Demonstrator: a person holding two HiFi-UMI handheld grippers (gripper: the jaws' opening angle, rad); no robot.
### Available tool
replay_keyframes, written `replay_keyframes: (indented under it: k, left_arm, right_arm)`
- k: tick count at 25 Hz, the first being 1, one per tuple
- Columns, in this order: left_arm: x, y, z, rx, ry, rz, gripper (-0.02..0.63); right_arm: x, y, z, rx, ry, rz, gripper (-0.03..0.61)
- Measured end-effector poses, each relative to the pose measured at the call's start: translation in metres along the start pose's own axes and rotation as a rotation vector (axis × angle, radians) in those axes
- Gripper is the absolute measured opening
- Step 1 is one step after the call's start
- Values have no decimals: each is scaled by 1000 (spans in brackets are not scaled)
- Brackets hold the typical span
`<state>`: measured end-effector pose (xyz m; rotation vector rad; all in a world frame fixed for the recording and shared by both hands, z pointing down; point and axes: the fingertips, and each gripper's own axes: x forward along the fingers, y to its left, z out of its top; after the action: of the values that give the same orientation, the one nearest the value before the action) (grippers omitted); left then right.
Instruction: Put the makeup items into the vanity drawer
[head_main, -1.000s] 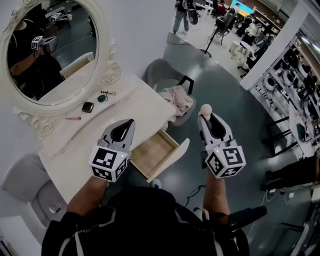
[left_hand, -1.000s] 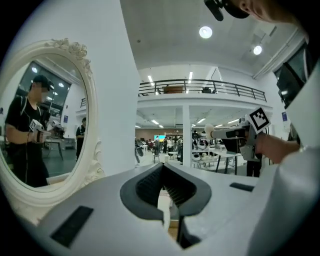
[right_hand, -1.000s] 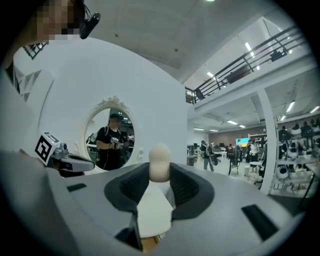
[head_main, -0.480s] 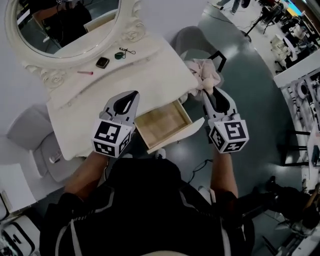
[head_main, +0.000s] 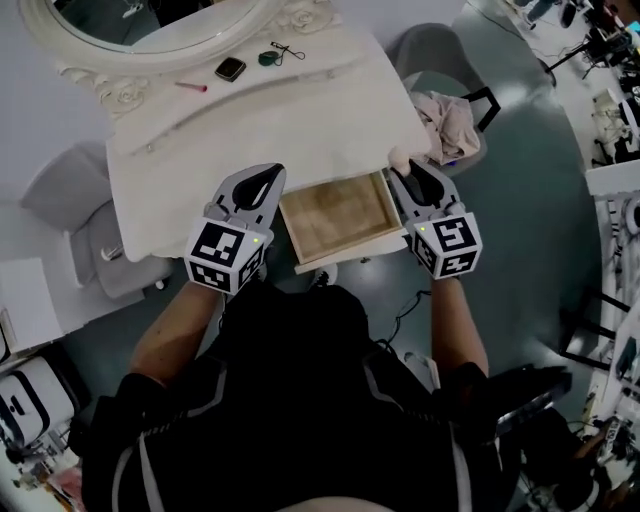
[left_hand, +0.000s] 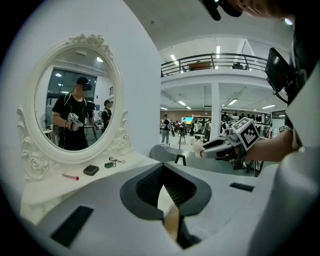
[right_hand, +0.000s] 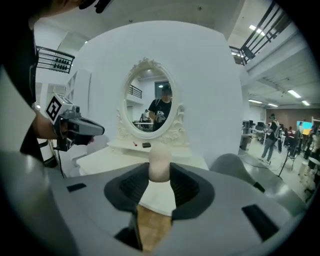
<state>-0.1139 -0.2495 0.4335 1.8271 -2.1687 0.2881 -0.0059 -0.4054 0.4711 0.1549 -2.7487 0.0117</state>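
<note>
The right gripper (head_main: 401, 172) has come down and in. A second ago it hung out over the floor, right of the drawer (head_main: 335, 215); now it sits at the drawer's far right corner, by the front edge of the surface (head_main: 290, 125). Its fingers (right_hand: 186, 187) still hold the beige sponge (right_hand: 160, 167) at their tips, at the same half-wide gap as before.

The left gripper (head_main: 270, 173) has sunk too and now lies just left of the drawer, over the surface. Its fingers (left_hand: 145, 187) are narrow, tips together, with nothing between them, as they were.

The drawer stays pulled out, its wooden bottom bare. The compact (head_main: 230, 69), red stick (head_main: 192, 87) and green piece (head_main: 268, 58) lie where they did, at the back of the surface under the mirror (head_main: 150, 25), well apart from both grippers.
</note>
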Motion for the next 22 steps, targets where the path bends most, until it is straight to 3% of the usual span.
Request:
replay_keyframes:
  k: [8, 22]
  left_arm:
    - [-2, -4, -43, -5, 96, 35, 3]
    - [-2, -1, -93, -133, 140, 82, 3]
  right_arm:
    - [45, 20, -77, -62, 109, 152, 140]
    - [91, 60, -203, -182, 327, 406, 140]
